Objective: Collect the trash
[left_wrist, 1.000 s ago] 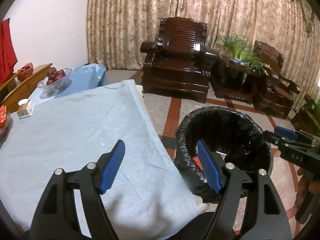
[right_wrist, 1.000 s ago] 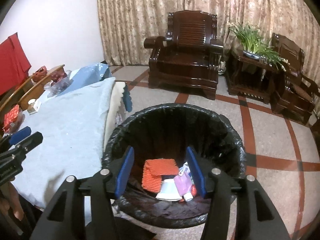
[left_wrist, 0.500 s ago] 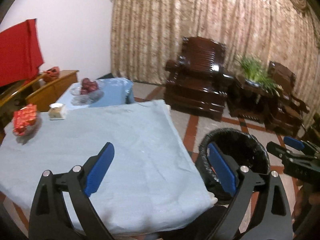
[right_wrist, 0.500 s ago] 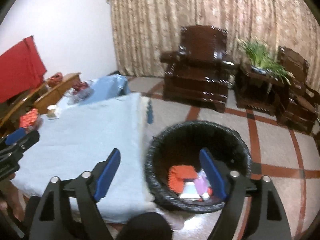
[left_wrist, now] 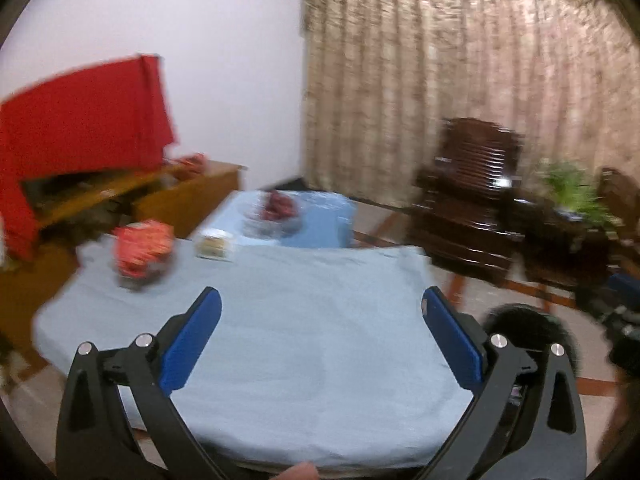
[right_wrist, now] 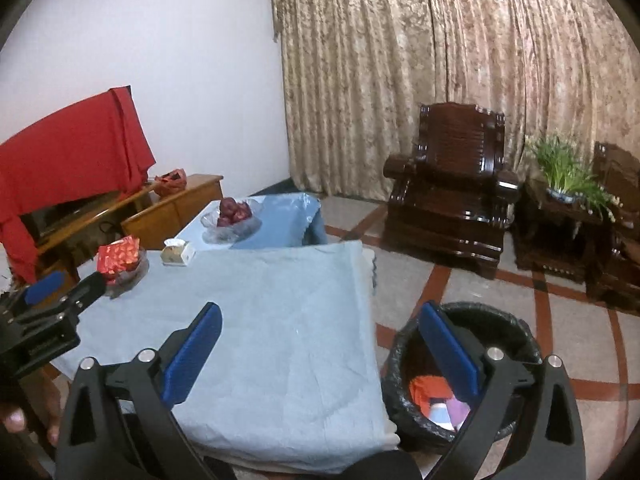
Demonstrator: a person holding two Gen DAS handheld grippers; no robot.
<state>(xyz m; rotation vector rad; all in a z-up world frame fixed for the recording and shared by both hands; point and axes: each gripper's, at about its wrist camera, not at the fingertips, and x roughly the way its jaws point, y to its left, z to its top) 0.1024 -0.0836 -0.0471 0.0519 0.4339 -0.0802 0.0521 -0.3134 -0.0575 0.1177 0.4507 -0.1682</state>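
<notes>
A black-lined trash bin stands on the floor right of the table; it holds an orange wrapper and pale scraps. It shows blurred in the left wrist view. My left gripper is open and empty above the light-blue tablecloth. My right gripper is open and empty, over the table's right edge and the bin. The left gripper also shows at the left of the right wrist view.
On the far part of the table sit a red packet in a dish, a small box and a glass fruit bowl. A wooden sideboard, dark armchairs and a plant stand behind.
Both grippers have pulled back and turned left, away from the bin toward the table. Both jaws have opened wider. The left view is now blurred by motion.
</notes>
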